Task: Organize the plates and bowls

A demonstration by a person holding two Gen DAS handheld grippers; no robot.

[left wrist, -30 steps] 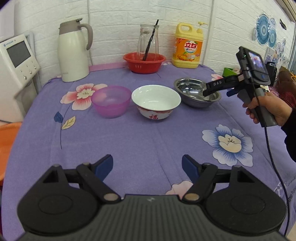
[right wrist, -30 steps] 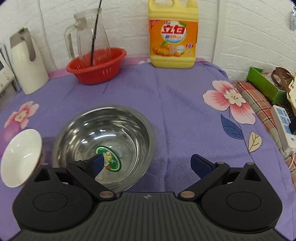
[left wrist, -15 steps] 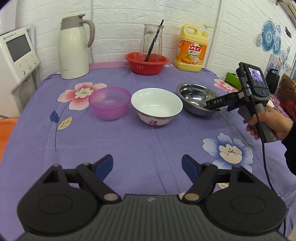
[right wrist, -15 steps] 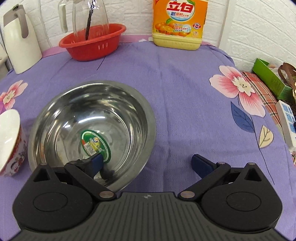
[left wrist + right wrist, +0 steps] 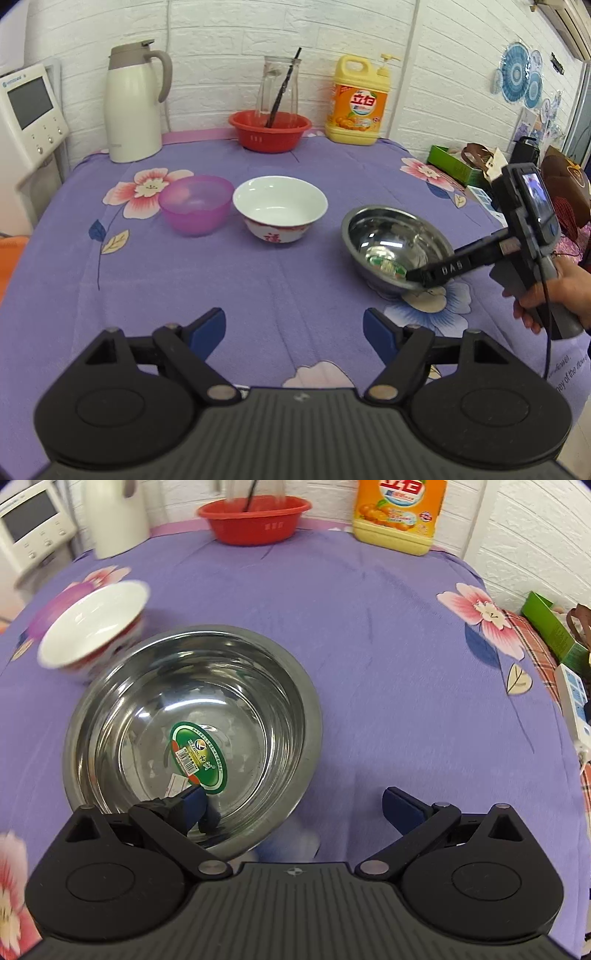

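A steel bowl [image 5: 395, 243] with a green sticker sits on the purple flowered cloth at the right; it fills the right wrist view [image 5: 192, 734]. A white bowl [image 5: 280, 206] stands left of it and also shows in the right wrist view [image 5: 92, 622]. A pink plastic bowl [image 5: 194, 205] stands further left. My right gripper [image 5: 295, 806] is open, its left finger inside the steel bowl and its right finger outside the near rim. It shows in the left wrist view [image 5: 421, 275]. My left gripper [image 5: 294, 328] is open and empty above the cloth's front.
At the back stand a white thermos [image 5: 131, 105], a red basin [image 5: 269, 129] with a glass jug [image 5: 279, 90], and a yellow detergent bottle [image 5: 358, 101]. A white appliance [image 5: 27, 114] is at the left. A green box [image 5: 456, 166] and a power strip [image 5: 572, 701] lie beyond the right edge.
The steel bowl has slid toward the front right, away from the white bowl, with the right gripper's left finger inside it. The left gripper has pulled back and risen.
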